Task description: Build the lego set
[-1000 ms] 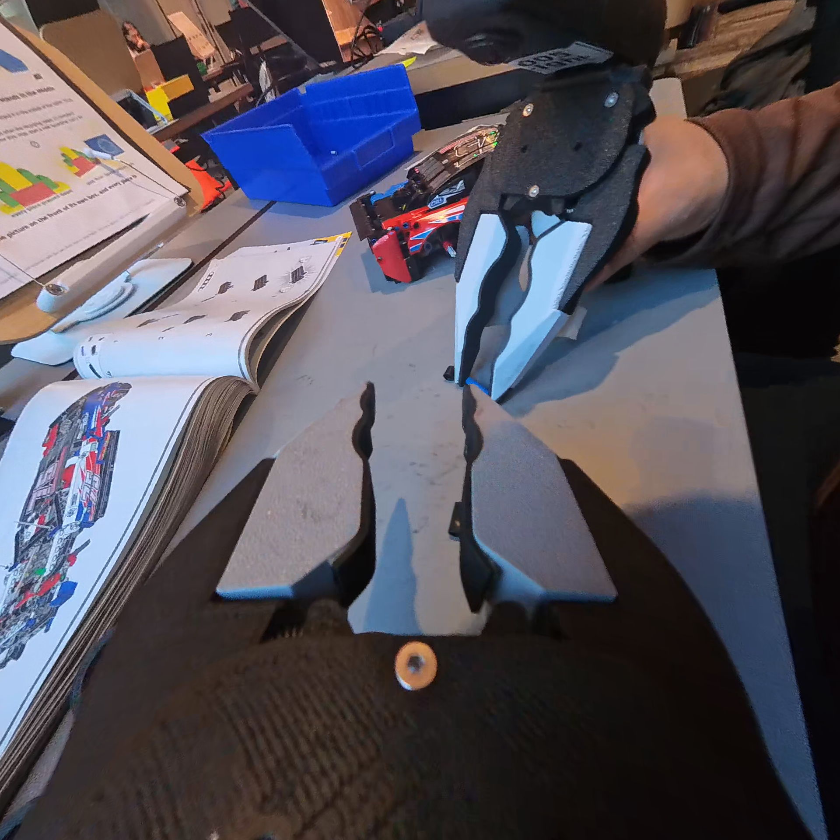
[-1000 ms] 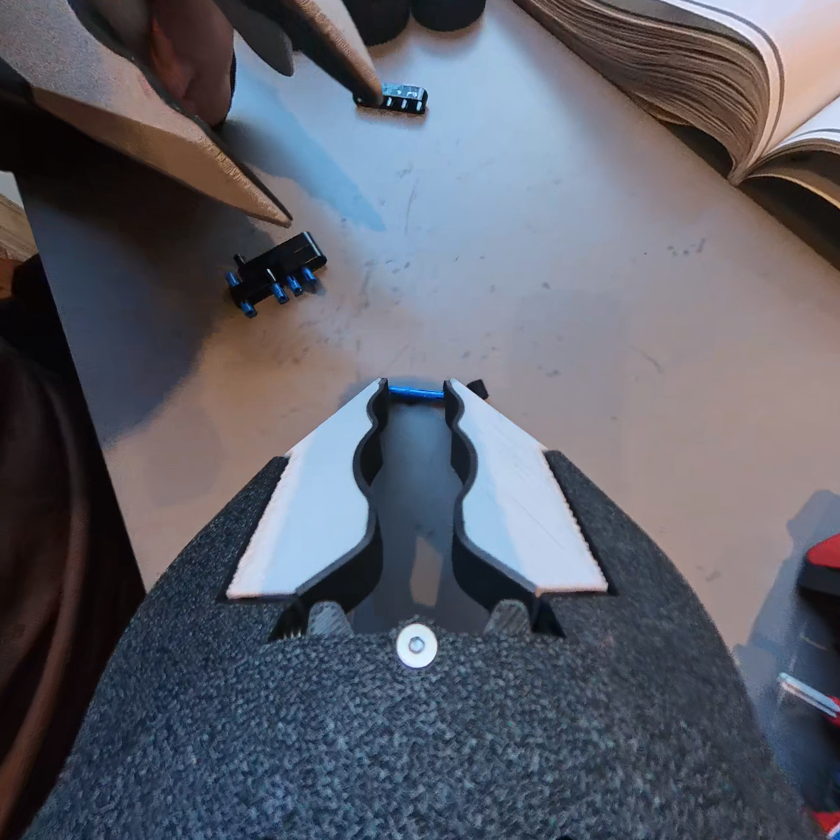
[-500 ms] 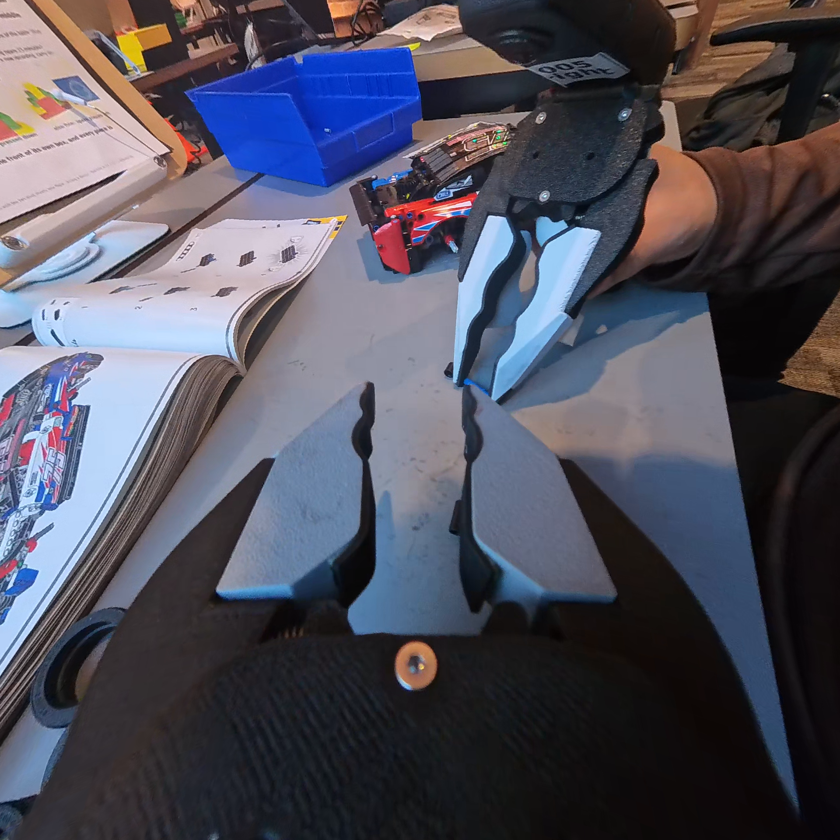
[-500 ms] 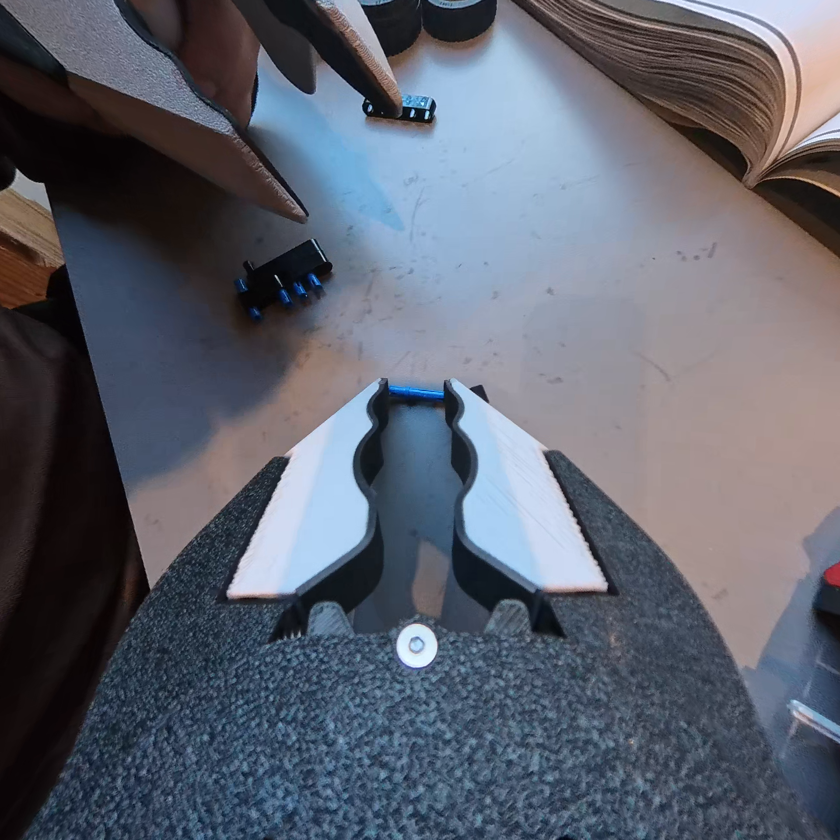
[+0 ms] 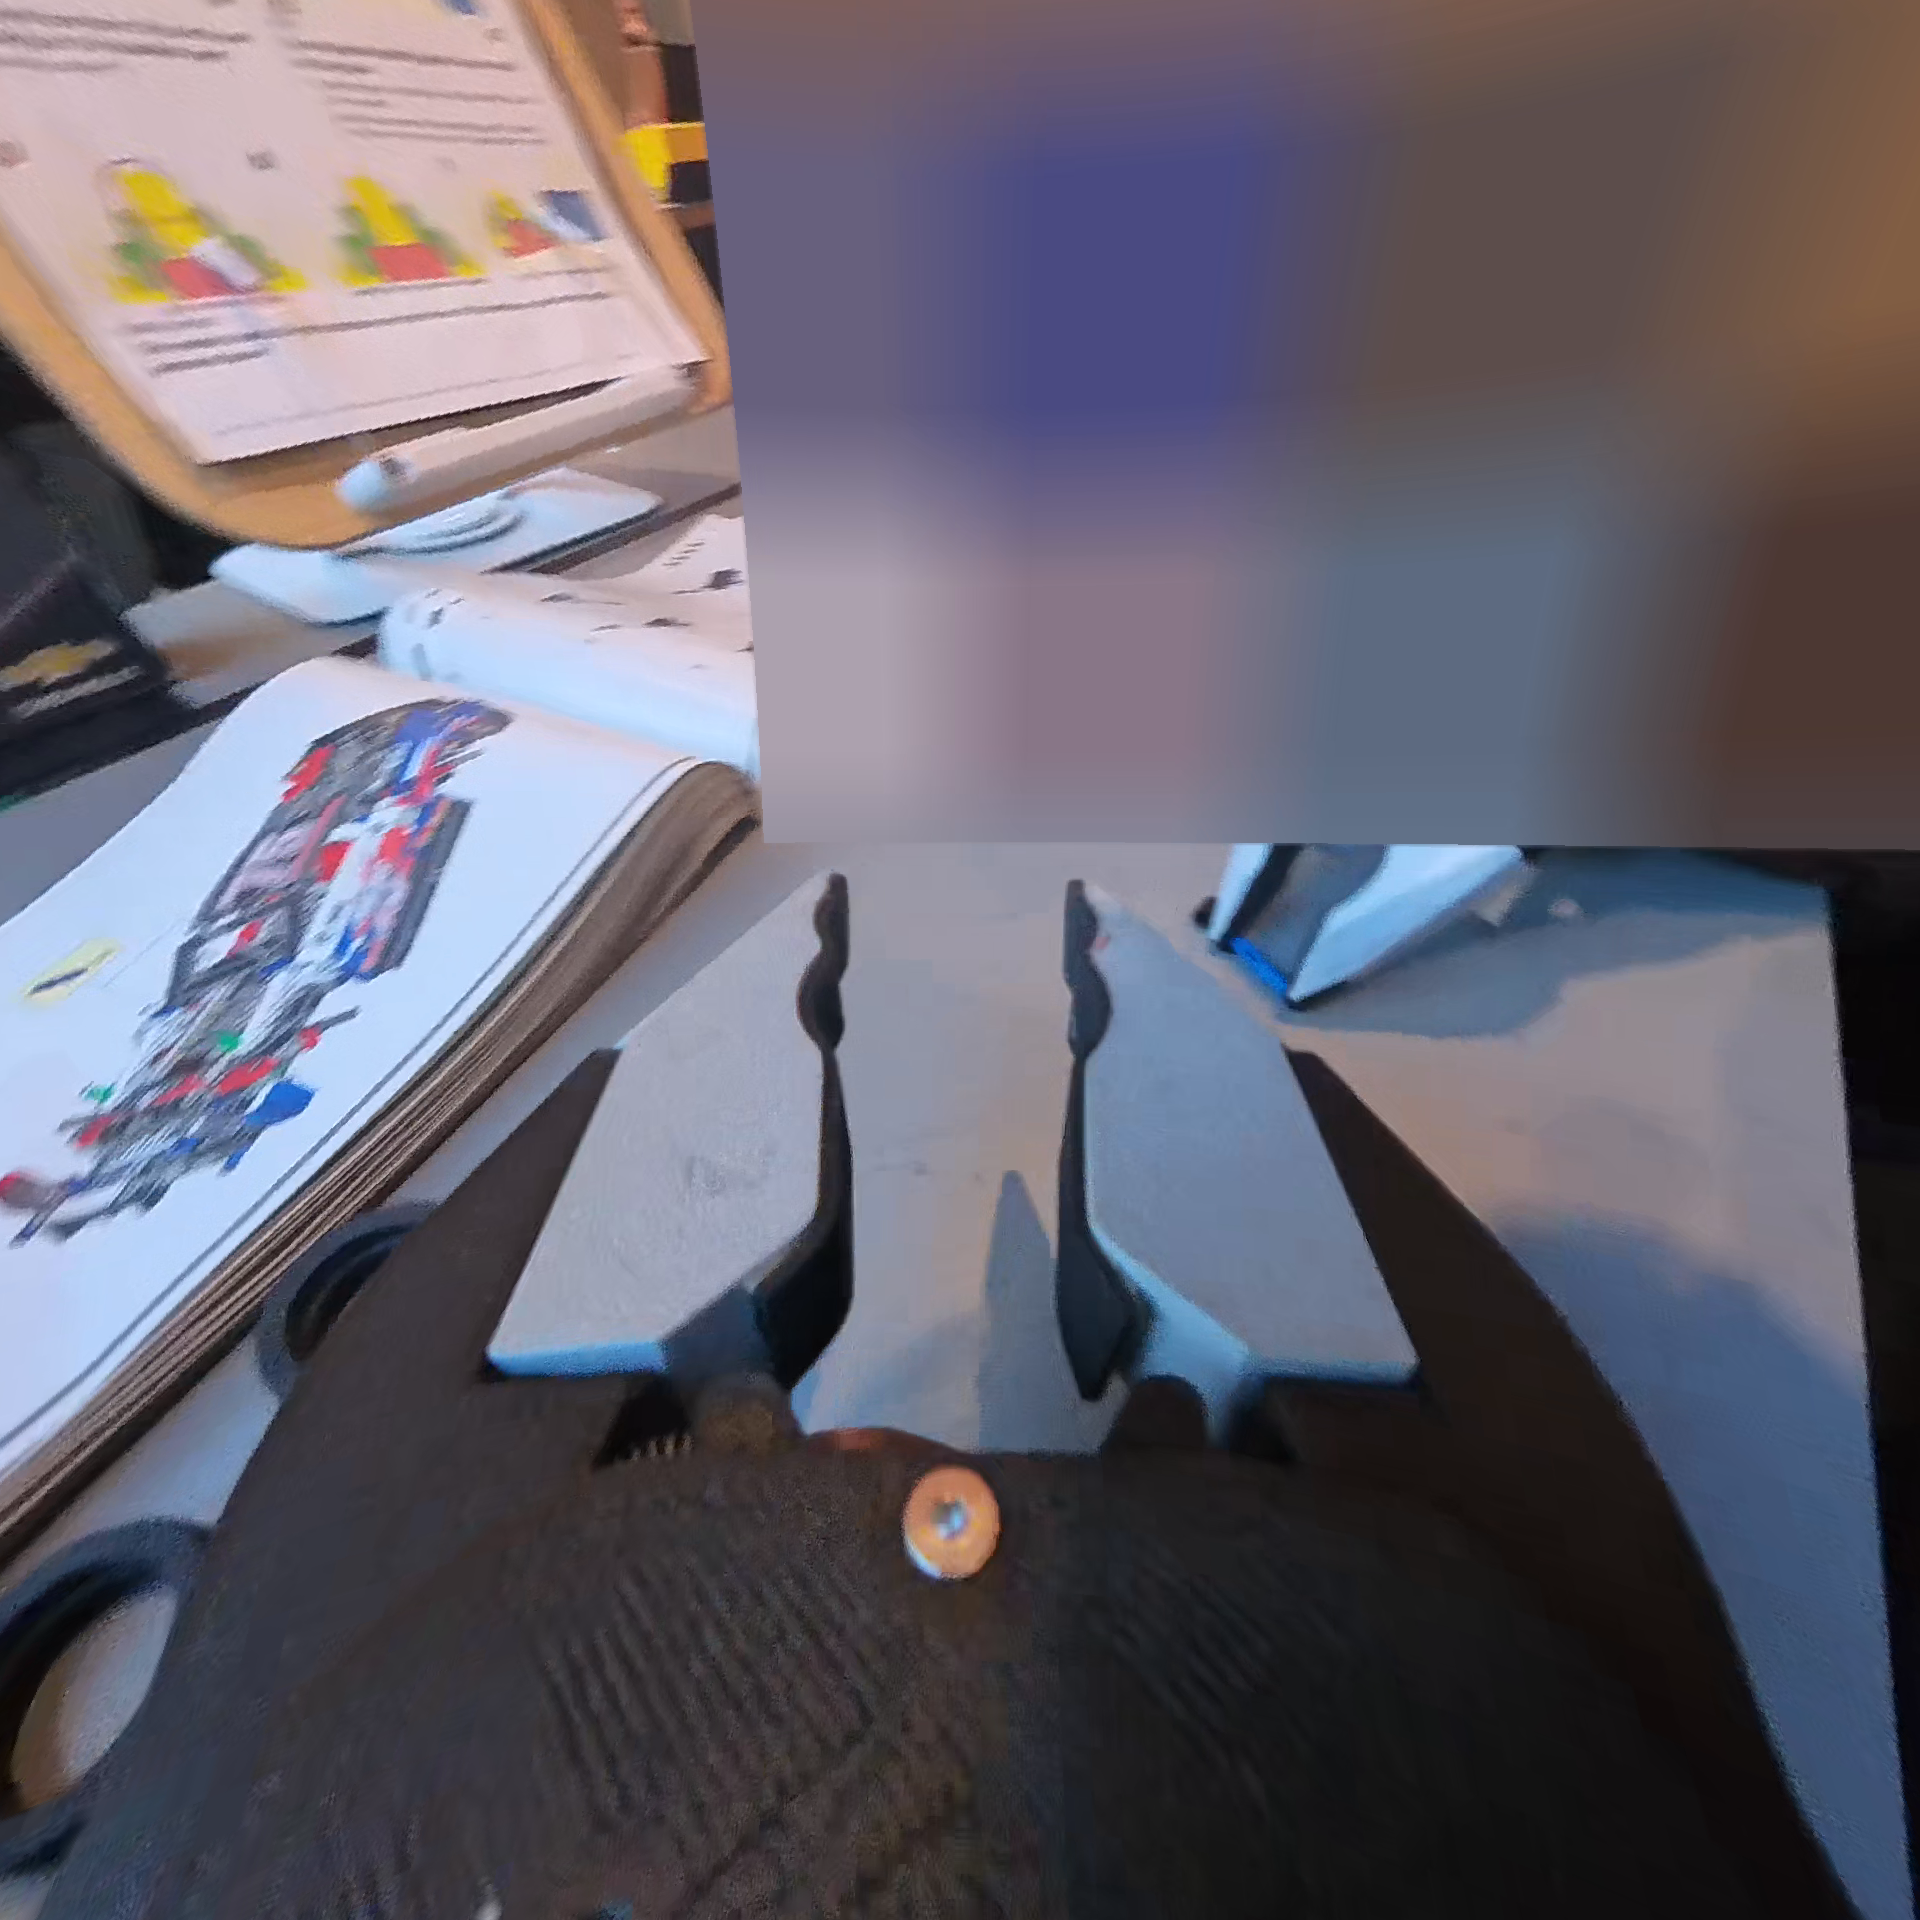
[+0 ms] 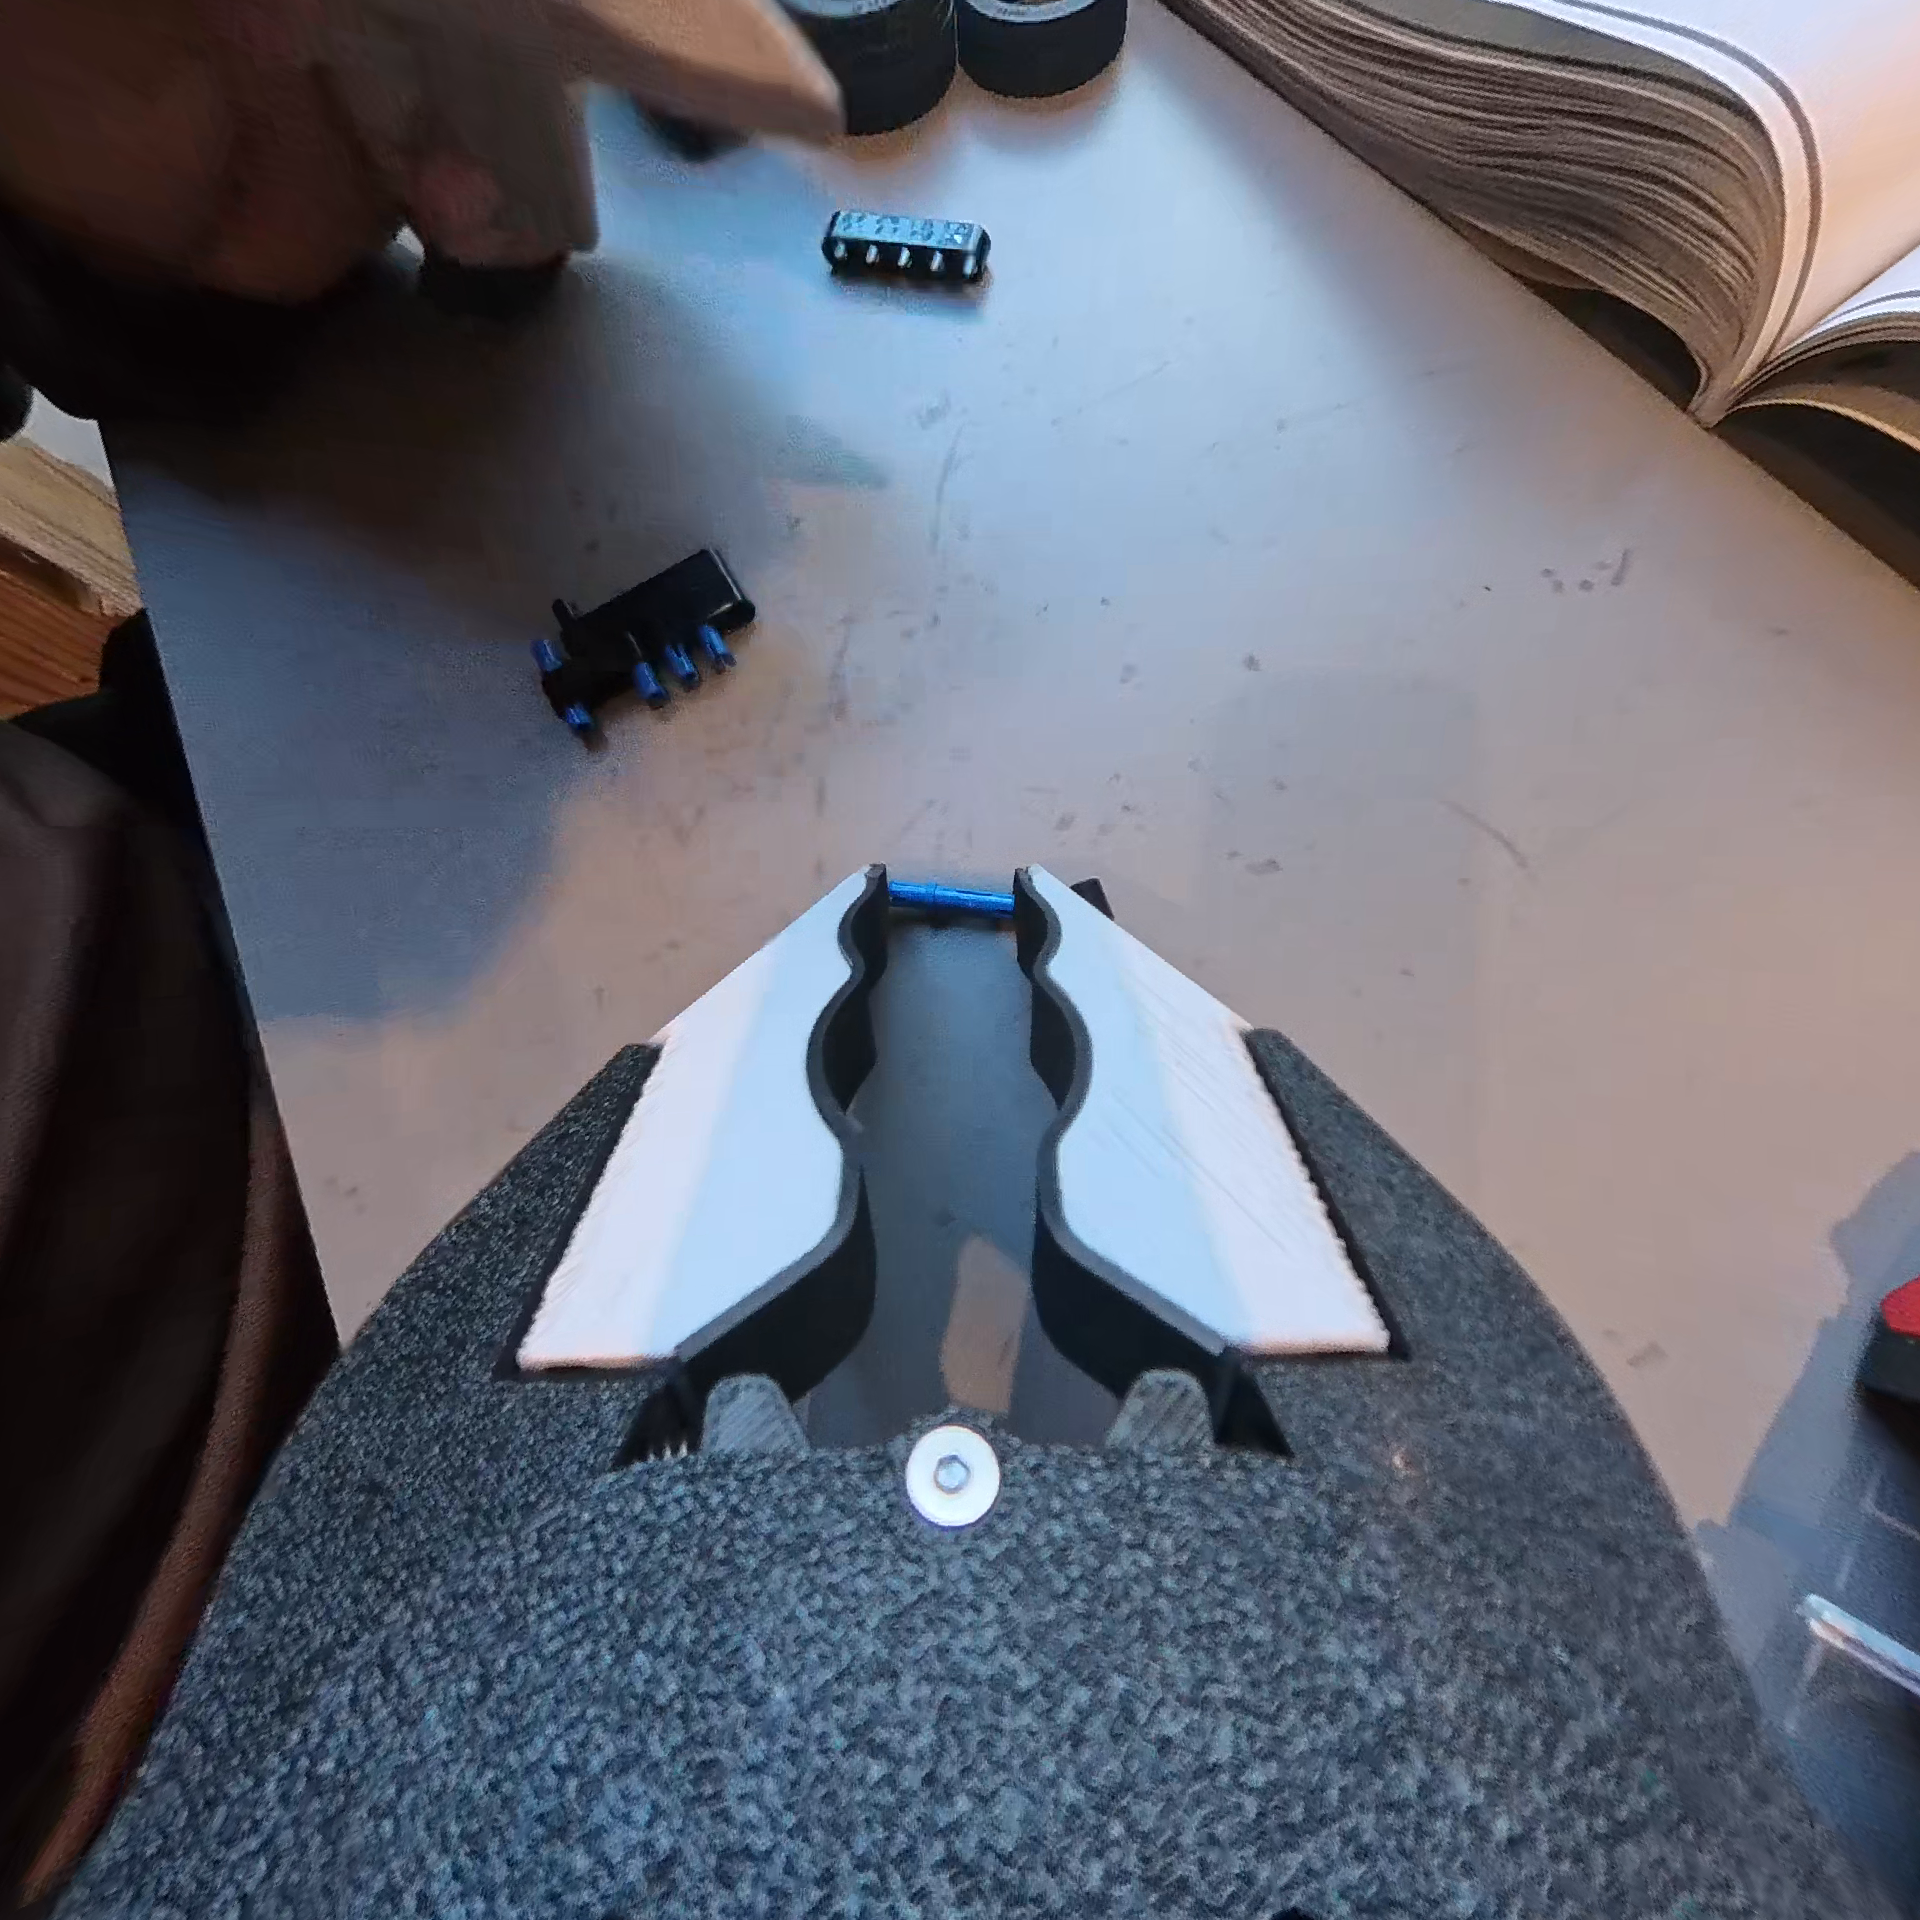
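Observation:
My right gripper point(image 6: 951, 883) is shut on a small blue pin point(image 6: 951, 900), held crosswise between its tips just above the grey table point(image 6: 1299, 675). Its tips and the pin point(image 5: 1252, 961) also show in the left wrist view. My left gripper point(image 5: 948, 904) is open and empty, low over the table; it shows blurred at the top left of the right wrist view point(image 6: 686, 62). A black beam with several blue pins point(image 6: 644, 644) lies ahead and to the left of the right gripper. A short black beam point(image 6: 906, 244) lies farther off.
The thick open instruction book point(image 5: 312, 935) lies left of my left gripper and shows in the right wrist view point(image 6: 1558, 156). Black tyres point(image 6: 977, 42) stand near the book. A red part of the car model point(image 6: 1896, 1340) is at the right edge. A sheet stand point(image 5: 343, 239) stands behind. About 12 cm separates my left fingertips from my right. The thick open instruction book point(image 5: 312, 935) lies some 20 cm from my left tips, 25 cm from my right tips.
My left gripper has drawn back and swung left towards the book, away from the short black beam. My right gripper has stayed put with the blue pin.

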The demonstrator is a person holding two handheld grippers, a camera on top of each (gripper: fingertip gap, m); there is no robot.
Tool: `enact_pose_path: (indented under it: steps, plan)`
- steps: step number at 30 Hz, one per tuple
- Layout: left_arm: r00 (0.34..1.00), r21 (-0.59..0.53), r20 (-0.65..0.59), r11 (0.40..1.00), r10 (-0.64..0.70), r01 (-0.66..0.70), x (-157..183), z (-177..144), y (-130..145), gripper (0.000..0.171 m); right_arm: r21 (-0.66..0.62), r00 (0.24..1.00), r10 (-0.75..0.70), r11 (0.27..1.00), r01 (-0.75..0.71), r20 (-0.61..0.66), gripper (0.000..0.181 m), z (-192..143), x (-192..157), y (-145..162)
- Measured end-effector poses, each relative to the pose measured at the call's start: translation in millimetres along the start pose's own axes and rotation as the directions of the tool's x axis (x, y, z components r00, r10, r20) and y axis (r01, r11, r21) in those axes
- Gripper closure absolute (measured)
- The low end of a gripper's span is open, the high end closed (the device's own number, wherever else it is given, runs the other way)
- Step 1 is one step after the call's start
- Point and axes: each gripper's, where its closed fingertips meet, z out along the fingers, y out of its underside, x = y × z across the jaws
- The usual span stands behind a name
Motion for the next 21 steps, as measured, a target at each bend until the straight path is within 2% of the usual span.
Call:
enact_pose_path:
  steps: [3,11,21]
  plan:
    - [0.997,0.018,0.035,0.998,-0.063,0.062,-11.7,-2.7,-1.5,0.129,-0.002,1.0,-0.015,1.0,0.015,-0.013,0.157,0.4,0.0,0.1]
    - [1.0,-0.005,0.028,1.0,0.003,-0.003,-3.9,-0.2,0.7,0.129,-0.002,0.999,-0.033,0.999,0.033,-0.012,0.157,1.1,-1.5,-0.6]
    - [1.0,0.007,0.029,1.0,-0.004,0.004,-4.9,-1.3,-0.5,0.129,-0.006,0.996,-0.088,0.996,0.088,0.005,0.154,2.3,-7.9,-0.4]
